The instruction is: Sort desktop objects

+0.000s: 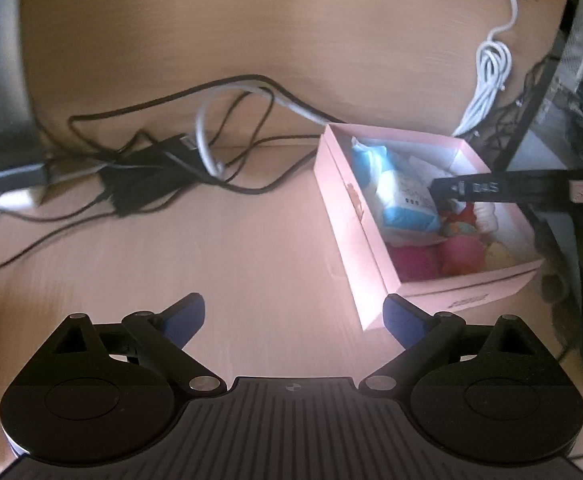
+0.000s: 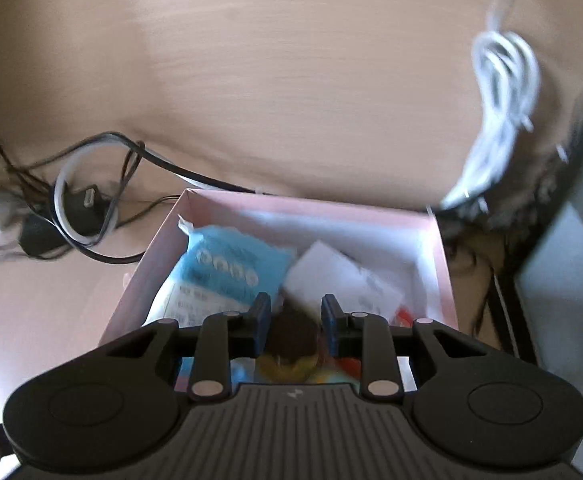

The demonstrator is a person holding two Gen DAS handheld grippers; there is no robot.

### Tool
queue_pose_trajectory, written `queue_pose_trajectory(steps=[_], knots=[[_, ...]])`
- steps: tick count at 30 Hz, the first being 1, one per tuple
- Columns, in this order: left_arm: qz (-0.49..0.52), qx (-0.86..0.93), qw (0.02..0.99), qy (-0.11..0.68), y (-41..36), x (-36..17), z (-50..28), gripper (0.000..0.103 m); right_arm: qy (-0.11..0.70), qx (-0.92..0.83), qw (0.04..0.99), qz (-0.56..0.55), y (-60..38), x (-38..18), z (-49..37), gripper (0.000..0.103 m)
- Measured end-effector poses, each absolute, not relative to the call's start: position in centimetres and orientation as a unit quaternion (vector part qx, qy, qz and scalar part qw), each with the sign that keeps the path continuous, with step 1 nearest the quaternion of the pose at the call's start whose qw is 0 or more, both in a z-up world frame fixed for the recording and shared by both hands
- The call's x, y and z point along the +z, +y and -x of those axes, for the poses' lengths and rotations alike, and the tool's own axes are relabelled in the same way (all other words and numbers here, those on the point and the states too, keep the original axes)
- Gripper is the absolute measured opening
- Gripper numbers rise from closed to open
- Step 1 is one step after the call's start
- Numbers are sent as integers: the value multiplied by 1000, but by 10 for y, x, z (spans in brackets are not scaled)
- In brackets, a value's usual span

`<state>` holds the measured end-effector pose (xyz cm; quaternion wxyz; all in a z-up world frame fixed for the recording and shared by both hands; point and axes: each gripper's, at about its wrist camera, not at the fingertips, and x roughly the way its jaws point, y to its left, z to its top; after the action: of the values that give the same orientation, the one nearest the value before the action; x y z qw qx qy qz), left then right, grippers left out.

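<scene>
Looking along the left gripper (image 1: 293, 318), its blue-padded fingers (image 1: 185, 316) were seen spread wide apart in the lower half of the frame, with nothing between them but bare wooden desk (image 1: 251, 240). A pink box (image 1: 347, 216) was found to the right of centre, its near corner lying just beside the right-hand finger. The box was filled with a blue-and-white packet (image 1: 395, 188), a white item and several red, pink and yellow soft things (image 1: 459, 248) that could not be told apart. A black finger of the right gripper (image 1: 491, 190) was seen reaching in from the right edge, its tip over the box's contents. A tangle of black cables (image 1: 143, 176) with a grey loop was spread at the centre left, and a coiled white cable (image 1: 491, 68) was seen at the upper right.

In the right wrist view, the right gripper (image 2: 295, 320) was held over the open pink box (image 2: 139, 280), its fingers drawn close together on a dark rounded object (image 2: 291, 338) that was too blurred to be identified. The blue packet (image 2: 219, 276) and a white packet (image 2: 339, 276) were seen just beyond the fingertips inside the box. The white cable (image 2: 503, 92) was smeared by blur at the upper right.
</scene>
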<state>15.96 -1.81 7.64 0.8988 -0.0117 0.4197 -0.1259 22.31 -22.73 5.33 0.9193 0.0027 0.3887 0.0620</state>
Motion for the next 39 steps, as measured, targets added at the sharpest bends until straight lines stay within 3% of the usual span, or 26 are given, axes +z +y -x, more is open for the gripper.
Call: queue_pose_trajectory(steps=[1, 6, 13, 20, 23, 25, 27, 34, 39], knots=[[15, -123, 900, 418, -16, 80, -155, 100, 384, 64, 921, -11, -229, 58, -216, 26], [12, -112, 908, 404, -13, 95, -120, 101, 343, 83, 936, -11, -214, 80, -196, 54], [-5, -99, 908, 407, -5, 99, -66, 101, 357, 64, 930, 55, -173, 55, -220, 51], [1, -41, 898, 439, 33, 79, -38, 102, 348, 74, 935, 5, -193, 54, -199, 51], [-10, -35, 901, 432, 42, 72, -28, 102, 302, 85, 949, -10, -197, 72, -159, 52], [-15, -28, 906, 422, 48, 66, -21, 103, 274, 91, 957, -25, -203, 88, -117, 64], [-14, -21, 909, 416, 52, 57, -17, 103, 267, 92, 959, -33, -210, 95, -79, 101], [5, -33, 912, 408, 36, 28, -7, 103, 396, 89, 914, -19, -229, 46, 2, 103], [-2, -20, 912, 409, 15, 12, -7, 103, 426, 71, 901, -19, -245, 23, 17, 103]])
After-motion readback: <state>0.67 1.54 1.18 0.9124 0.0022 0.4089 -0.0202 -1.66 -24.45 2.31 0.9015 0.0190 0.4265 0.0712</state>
